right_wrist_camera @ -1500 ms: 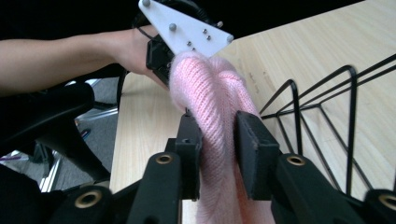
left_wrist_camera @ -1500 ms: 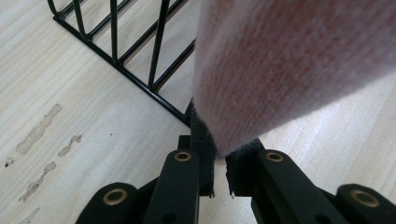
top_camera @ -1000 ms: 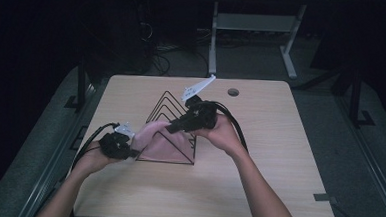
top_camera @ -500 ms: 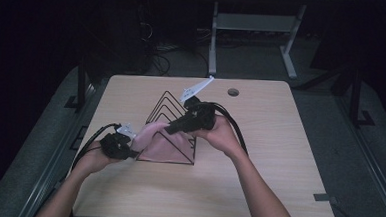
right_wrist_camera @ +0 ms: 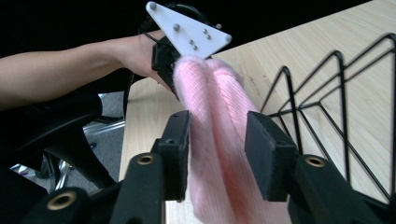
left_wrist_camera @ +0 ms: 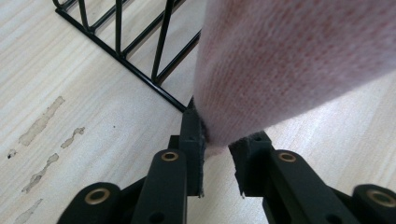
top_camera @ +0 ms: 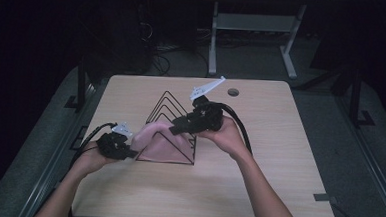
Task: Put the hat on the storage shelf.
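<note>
The wire rack (top_camera: 172,130) stands mid-table, the pink cloth (top_camera: 154,144) draped against it. The table (top_camera: 278,158) lies bare to the right and near edge.

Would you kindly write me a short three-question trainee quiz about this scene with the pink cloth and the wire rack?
1. True or false: the soft pink knitted cloth lies flat on the floor.
2. The black triangular wire rack stands on: A) light wooden table, B) a chair.
3. Fill in: the left hand-held gripper pinches the cloth's ____.

Key: 1 false, it is stretched between the left and the right hand-held gripper; 2 A; 3 edge.
</note>
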Demonstrator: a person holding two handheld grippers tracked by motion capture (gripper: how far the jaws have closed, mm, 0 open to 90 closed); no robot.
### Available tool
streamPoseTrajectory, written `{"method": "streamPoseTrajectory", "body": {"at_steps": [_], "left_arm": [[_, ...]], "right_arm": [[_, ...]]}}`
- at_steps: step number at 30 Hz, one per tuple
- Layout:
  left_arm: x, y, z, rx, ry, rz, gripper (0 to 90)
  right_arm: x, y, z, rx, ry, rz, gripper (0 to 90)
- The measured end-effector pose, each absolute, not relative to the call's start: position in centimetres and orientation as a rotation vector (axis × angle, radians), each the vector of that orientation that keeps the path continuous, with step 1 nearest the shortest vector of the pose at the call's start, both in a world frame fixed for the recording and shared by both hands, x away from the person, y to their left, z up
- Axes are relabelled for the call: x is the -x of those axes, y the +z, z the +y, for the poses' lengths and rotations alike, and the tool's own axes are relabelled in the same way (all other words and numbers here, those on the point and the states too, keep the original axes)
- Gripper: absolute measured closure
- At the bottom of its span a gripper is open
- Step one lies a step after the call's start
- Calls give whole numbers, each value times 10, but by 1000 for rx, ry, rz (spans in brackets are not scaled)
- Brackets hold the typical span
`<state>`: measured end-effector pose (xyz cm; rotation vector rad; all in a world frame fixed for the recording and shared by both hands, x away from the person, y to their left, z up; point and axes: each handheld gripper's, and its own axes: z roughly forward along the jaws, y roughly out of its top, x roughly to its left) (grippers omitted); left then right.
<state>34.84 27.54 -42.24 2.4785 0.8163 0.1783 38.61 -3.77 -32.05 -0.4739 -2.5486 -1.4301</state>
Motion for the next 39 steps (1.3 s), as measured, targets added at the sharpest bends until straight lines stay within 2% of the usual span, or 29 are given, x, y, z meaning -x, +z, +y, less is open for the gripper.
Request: {"method": "streamPoseTrajectory", "body": {"at_steps": [3, 9, 23, 28, 39], "left_arm": [[-347, -422, 275, -2475, 166, 809, 671], [-346, -417, 279, -2465, 183, 808, 606], [-338, -418, 291, -2438, 196, 853, 560], [-335, -419, 293, -2426, 195, 859, 542], [-329, -419, 293, -2403, 187, 852, 507]], "right_arm": [[-385, -320, -46, 495, -1448, -2535, 557], [-385, -319, -61, 542, -1462, -2544, 479], [-380, -325, -101, 699, -1441, -2592, 398], [-376, -333, -121, 783, -1439, -2602, 344], [-362, -349, -157, 908, -1425, -2607, 312]]}}
